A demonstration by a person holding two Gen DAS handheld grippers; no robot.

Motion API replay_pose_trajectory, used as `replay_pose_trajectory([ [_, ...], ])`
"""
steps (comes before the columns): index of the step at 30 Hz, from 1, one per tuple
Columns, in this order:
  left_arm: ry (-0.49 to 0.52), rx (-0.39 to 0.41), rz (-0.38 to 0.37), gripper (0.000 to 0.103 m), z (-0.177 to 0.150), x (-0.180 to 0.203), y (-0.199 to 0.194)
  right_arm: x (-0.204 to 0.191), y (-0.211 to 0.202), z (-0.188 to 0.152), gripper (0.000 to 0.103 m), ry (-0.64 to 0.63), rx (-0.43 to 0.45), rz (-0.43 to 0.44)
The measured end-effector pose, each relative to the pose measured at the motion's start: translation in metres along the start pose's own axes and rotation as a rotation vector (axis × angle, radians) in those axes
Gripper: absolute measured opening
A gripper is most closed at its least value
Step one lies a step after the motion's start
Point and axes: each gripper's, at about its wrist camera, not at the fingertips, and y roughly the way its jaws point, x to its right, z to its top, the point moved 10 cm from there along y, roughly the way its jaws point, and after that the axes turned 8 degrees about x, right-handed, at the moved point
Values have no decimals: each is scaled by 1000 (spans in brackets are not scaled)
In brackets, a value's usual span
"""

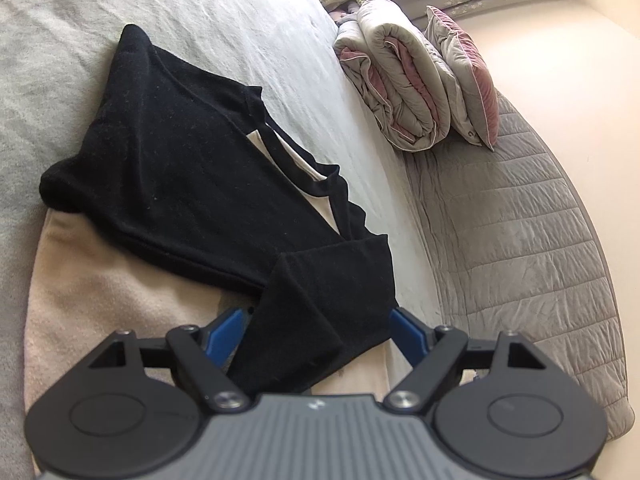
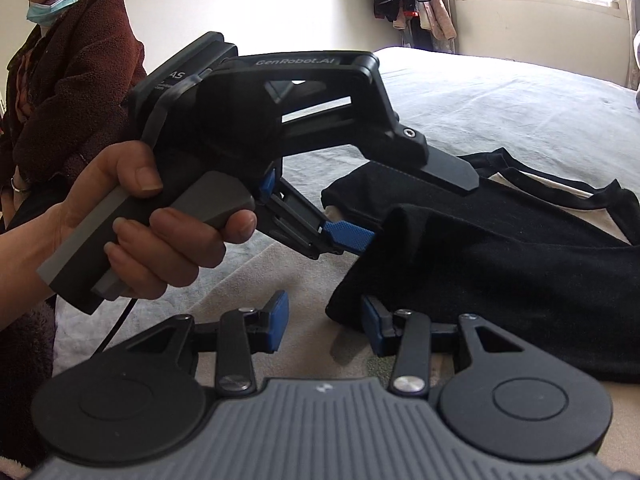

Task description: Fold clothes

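Left gripper [image 1: 318,330] straddles the near folded end of the black garment [image 1: 180,168]: jaws spread wide, cloth between the blue pads [image 1: 228,326], but from its own wrist view it's not clear they press on it, so call it unclamped. In the right wrist view the same tool, held by the person's hand [image 2: 132,220], has one blue fingertip touching the edge of the cloth bundle. Right gripper [image 2: 326,326] is part-way apart with nothing between its pads; its right pad sits just beside the garment's lower corner, no grasp. Garment lies on a beige towel or blanket [image 1: 108,292] spread over the grey bed sheet [image 1: 224,24], with a pale lining or second layer showing at the open edge. Progress, judged: partly folded. One side or sleeve is already turned over the body and the near end is doubled up, but the shape is uneven and one corner sticks out at the far end. Left to do: square it up and make at least one more fold. Rolled duvet [image 1: 396,80] and pillow [image 1: 468,80] sit well apart at the bed's far side, not in play.
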Motion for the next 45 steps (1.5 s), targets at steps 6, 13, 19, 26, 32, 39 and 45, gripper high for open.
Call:
replay_pose_trajectory([
  [6,85,9,80,54,-3,-9,-6,41,-19,-5,45,105,-10,-96],
  [13,294,46,209,4,-2,5,-12,116,-67,-11,45,446,39,-199],
  [19,381,139,155,4,29,50,-32,158,-97,-13,46,796,199,-112],
  [26,439,164,207,4,64,59,-40,201,-109,-20,54,1110,372,-45],
  [32,427,168,278,4,85,35,-41,237,-138,-22,54,1234,477,-80],
  [39,375,169,376,4,97,-19,-38,235,-145,-14,54,1181,456,-150],
  [45,339,176,498,12,103,-50,-31,217,-148,-12,54,1090,395,-221],
])
